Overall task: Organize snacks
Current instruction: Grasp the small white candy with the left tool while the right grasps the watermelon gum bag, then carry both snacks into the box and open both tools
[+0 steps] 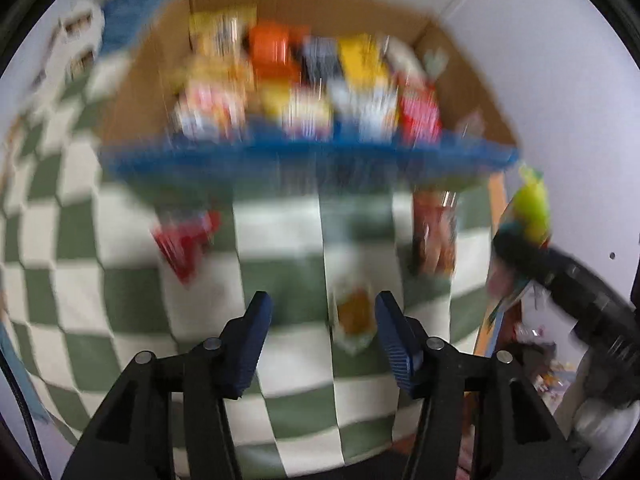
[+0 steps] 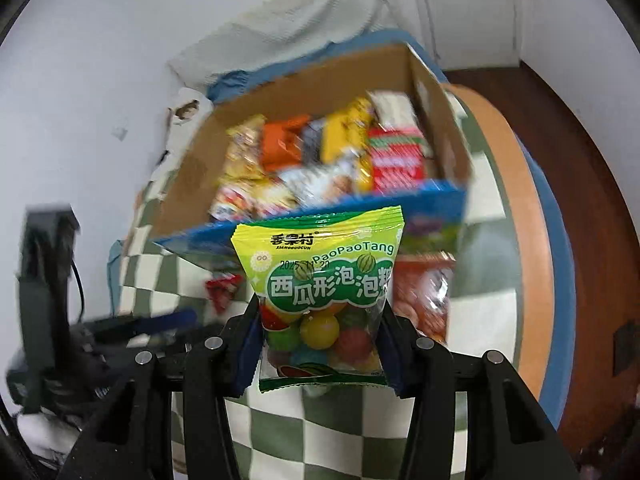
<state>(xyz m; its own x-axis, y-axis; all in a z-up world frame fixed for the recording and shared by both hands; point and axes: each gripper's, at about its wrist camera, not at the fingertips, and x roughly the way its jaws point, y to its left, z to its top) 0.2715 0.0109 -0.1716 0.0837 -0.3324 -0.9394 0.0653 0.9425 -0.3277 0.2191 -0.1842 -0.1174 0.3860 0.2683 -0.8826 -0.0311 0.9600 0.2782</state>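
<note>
Right gripper (image 2: 320, 344) clamped on the candy bag (image 2: 318, 280), held above the checkered tabletop (image 2: 360, 420) just short of the box (image 2: 436, 120) by the far edge. Left gripper (image 1: 322, 340) parted, empty. Carrying step, by the look; next, over the blue flap (image 2: 432, 196), then release among the packed snacks (image 2: 320, 156).

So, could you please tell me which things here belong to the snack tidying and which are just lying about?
Part of the job:
- gumball bag, clamped in the right tool
- cardboard box of snacks
- red packet, orange-brown packet and small packet on the checked cloth
- left tool, open

Just lying about:
- white paper roll
- blue fabric
</note>
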